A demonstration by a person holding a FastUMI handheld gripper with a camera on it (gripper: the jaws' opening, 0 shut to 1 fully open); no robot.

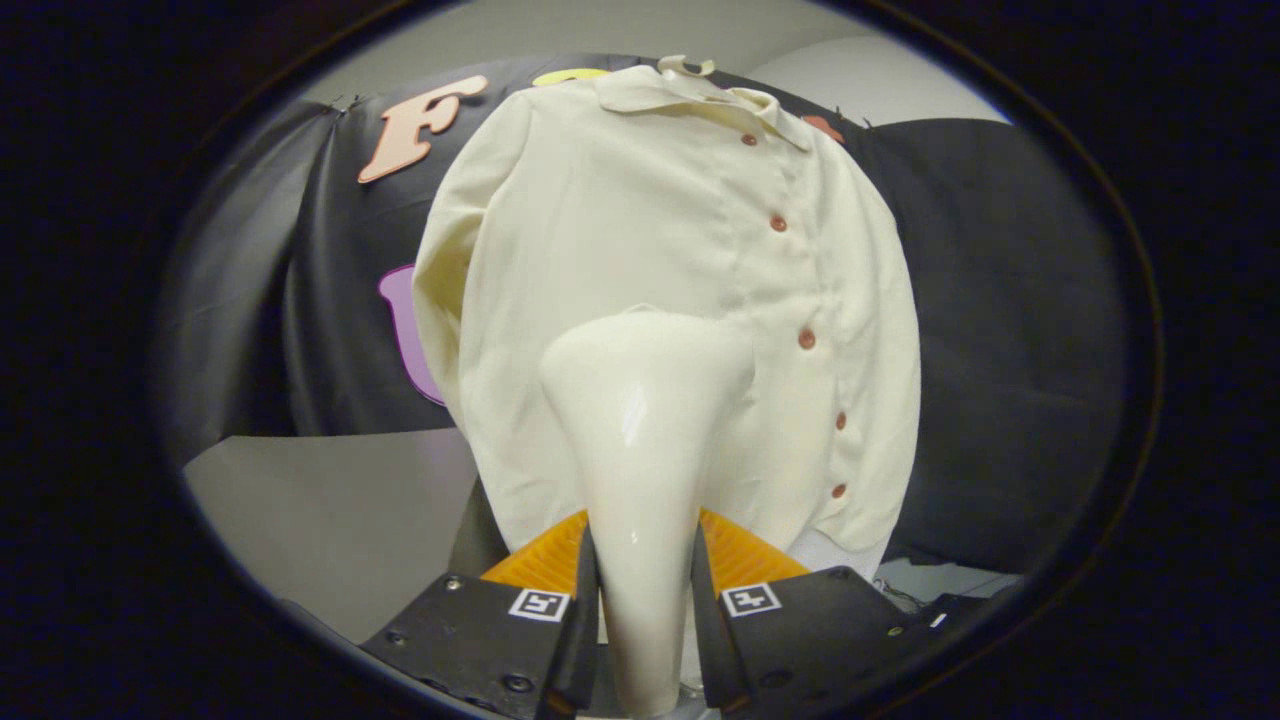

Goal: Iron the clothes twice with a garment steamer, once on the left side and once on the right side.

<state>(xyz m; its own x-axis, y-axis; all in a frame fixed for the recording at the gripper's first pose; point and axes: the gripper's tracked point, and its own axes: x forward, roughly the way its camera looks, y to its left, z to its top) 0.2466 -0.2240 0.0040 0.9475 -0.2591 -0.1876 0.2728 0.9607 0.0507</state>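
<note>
The gripper clamps both fingers on the glossy cream plastic garment steamer, whose head hides part of the cream buttoned shirt hanging beyond.

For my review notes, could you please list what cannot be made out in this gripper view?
- Steamer head face: turned toward the shirt; contact unclear.
- Shirt's lower middle: hidden behind the steamer.
- Hanger: only its hook tip shows above the collar.
- Gripper, shut on the steamer: handle's base cut off.
</note>
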